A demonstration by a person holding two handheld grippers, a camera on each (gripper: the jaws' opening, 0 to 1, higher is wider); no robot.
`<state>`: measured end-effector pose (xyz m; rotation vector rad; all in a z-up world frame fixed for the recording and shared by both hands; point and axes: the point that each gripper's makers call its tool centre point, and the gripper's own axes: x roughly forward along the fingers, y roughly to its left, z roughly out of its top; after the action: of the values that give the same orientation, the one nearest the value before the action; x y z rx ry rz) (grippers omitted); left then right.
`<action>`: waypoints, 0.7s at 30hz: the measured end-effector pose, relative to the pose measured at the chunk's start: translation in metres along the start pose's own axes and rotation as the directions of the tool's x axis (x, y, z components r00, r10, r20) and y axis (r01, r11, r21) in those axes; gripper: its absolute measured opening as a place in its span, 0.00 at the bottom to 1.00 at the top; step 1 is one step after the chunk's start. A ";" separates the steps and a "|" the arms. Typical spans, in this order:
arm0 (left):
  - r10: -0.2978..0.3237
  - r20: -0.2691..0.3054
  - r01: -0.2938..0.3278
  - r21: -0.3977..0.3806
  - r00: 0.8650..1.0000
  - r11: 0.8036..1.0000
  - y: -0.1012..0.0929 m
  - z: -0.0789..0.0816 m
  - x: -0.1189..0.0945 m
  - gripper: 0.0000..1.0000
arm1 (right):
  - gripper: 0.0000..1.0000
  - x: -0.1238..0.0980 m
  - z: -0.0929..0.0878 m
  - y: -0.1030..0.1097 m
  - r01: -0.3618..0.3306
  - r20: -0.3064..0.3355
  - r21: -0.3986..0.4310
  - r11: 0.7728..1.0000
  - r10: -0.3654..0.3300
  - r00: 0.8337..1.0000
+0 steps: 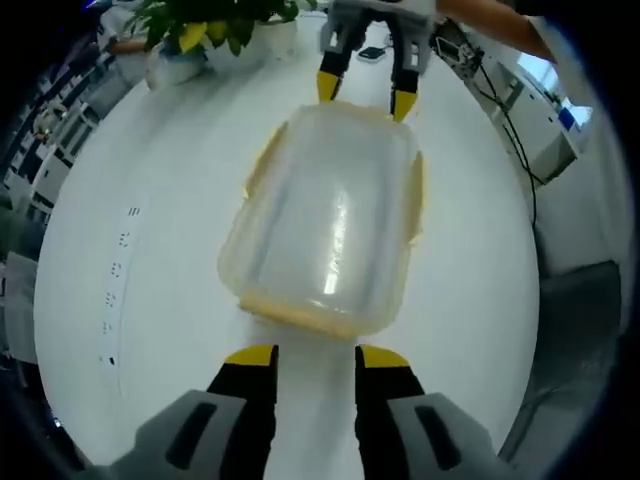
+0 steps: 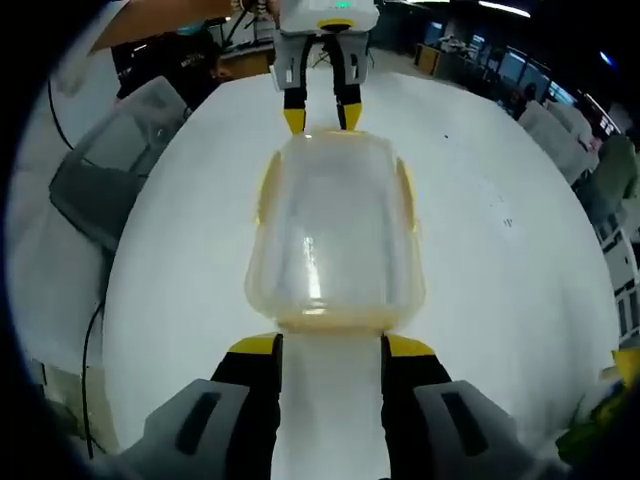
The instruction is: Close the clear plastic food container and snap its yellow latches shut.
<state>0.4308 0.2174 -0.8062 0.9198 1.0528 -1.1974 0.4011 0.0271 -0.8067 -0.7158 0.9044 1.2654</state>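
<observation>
A clear plastic food container (image 1: 325, 225) with its lid on lies on a round white table (image 1: 150, 250), with yellow latches along its sides (image 1: 417, 195). My left gripper (image 1: 316, 357) is open, its yellow-tipped jaws just short of the container's near end. At the far end stands my right gripper (image 1: 360, 95), open too. In the right gripper view the same container (image 2: 335, 230) sits between my right gripper (image 2: 330, 348), open at its near end, and the left gripper (image 2: 320, 120) at the far end. A yellow latch (image 2: 268, 185) shows on each long side.
Potted green plants (image 1: 205, 30) stand at the table's far edge in the left gripper view. A cable (image 1: 505, 120) hangs off the table's right side. Grey chairs (image 2: 110, 160) and desks surround the table (image 2: 500, 270) in the right gripper view.
</observation>
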 end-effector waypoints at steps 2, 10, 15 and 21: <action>0.015 0.034 -0.013 -0.047 0.999 0.999 0.000 0.002 0.000 0.26 | 0.37 0.002 -0.012 0.000 0.026 -0.030 0.016 1.000 -0.025 0.999; 0.037 0.204 0.040 -0.358 0.978 0.933 0.005 0.010 -0.026 0.53 | 0.39 -0.018 -0.023 -0.001 0.108 -0.023 0.149 0.983 -0.106 0.994; 0.098 0.342 0.087 -0.487 0.935 0.869 0.008 0.028 -0.044 0.52 | 0.36 -0.040 -0.004 -0.013 0.175 0.033 0.350 0.920 -0.199 0.979; 0.130 0.431 0.190 -0.623 0.893 0.759 -0.004 0.044 -0.053 0.57 | 0.35 -0.061 0.024 -0.021 0.103 0.194 0.578 0.810 -0.259 0.946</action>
<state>0.4308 0.1889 -0.7433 0.0529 0.9924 -0.8938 0.4219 0.0151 -0.7417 -0.1482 0.8994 0.8267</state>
